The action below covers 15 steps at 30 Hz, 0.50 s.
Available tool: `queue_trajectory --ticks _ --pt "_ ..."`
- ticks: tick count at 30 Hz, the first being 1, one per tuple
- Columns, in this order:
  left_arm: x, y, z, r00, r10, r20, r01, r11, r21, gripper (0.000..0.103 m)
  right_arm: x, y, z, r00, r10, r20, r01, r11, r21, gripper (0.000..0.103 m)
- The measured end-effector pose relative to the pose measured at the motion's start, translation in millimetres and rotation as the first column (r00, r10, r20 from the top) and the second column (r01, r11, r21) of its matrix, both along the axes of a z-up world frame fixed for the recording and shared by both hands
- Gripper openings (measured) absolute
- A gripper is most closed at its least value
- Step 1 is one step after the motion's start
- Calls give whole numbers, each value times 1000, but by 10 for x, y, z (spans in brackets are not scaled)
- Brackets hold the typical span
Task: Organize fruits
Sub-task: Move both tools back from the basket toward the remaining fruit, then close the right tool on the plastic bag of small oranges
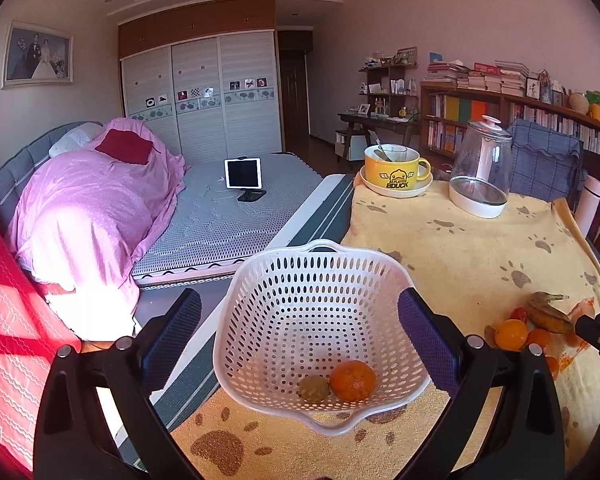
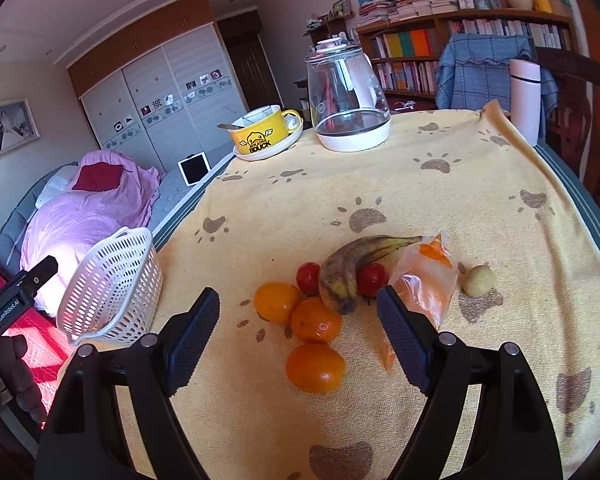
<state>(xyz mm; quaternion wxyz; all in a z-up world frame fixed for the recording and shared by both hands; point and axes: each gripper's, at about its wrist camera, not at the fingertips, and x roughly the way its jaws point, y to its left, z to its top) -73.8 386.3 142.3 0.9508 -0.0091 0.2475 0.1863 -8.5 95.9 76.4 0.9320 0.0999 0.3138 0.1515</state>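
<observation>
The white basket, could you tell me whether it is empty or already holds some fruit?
Not empty. In the left wrist view the white basket holds an orange and a small brownish fruit beside it on the bottom.

My left tool [image 1: 300,336] is spread wide, fingers [image 1: 428,340] level, nothing clamped between them. My right tool [image 2: 298,334] is likewise wide open, fingers [image 2: 404,340] angled downward, nothing held. Each tool's black body shows at the other view's edge.
</observation>
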Motion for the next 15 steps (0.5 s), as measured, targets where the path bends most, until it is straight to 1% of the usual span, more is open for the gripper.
queue_trajectory --ticks 9,15 --pt "31 -138 -31 999 -37 -4 37 999 1 100 -43 -395 -104 996 -81 -26 80 996 -29 80" --pt "96 -222 -65 998 -62 -18 62 998 -5 100 -142 -695 -153 988 -151 -33 149 988 -48 80"
